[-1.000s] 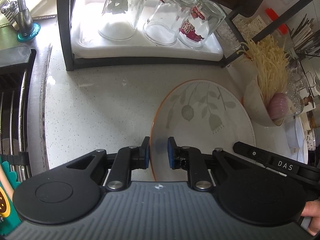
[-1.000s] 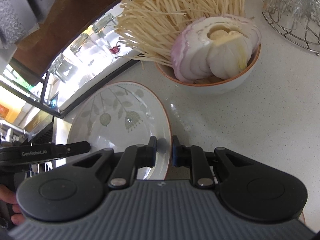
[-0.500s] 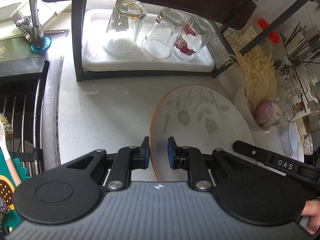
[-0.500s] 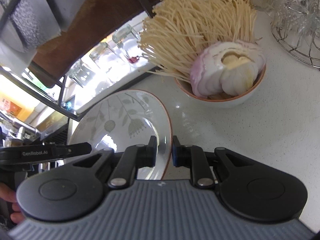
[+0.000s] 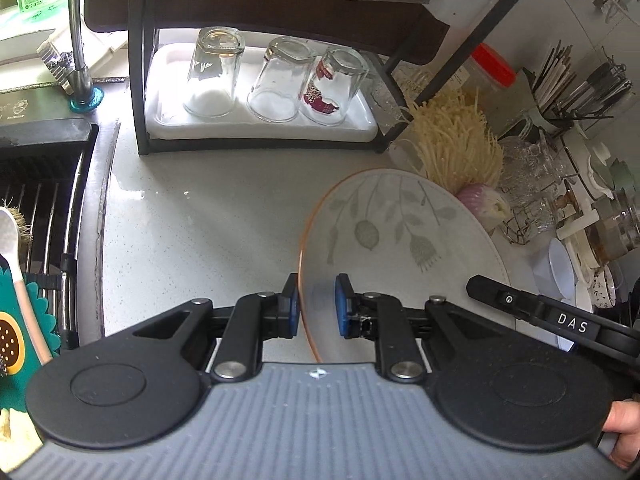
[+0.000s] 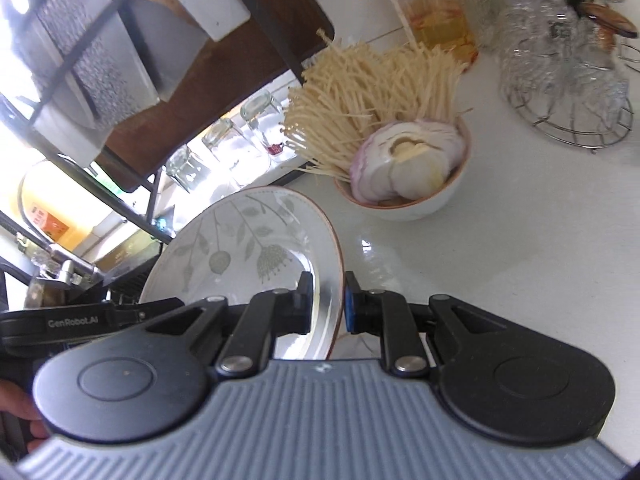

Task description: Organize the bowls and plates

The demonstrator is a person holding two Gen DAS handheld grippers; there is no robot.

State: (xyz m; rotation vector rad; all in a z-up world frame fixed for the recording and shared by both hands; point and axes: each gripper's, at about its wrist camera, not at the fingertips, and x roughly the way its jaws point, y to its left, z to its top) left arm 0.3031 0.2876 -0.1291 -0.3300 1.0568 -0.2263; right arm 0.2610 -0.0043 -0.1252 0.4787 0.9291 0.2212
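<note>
A white plate [image 5: 400, 240] with a grey leaf pattern and an orange rim hangs above the counter, held by both grippers at opposite edges. My left gripper [image 5: 317, 305] is shut on its left rim. My right gripper [image 6: 328, 302] is shut on the right rim of the same plate [image 6: 248, 240]. Behind the plate stands a white bowl [image 6: 432, 200] with an orange rim on the counter, filled with enoki mushrooms [image 6: 360, 92] and a halved onion [image 6: 408, 160]. The bowl's contents [image 5: 456, 148] show past the plate's far edge in the left wrist view.
A black rack [image 5: 140, 92] holds a white tray [image 5: 168, 120] with three upturned glasses [image 5: 276, 80]. The sink [image 5: 36, 200] and tap [image 5: 76, 32] lie at the left. A wire stand of glassware [image 6: 568, 80], a red-lidded jar [image 6: 432, 8] and utensil holders [image 5: 576, 88] crowd the right.
Both grippers have risen with the plate, lifting it off the counter. The rack, glasses and bowl now look farther away and more of the kitchen shows.
</note>
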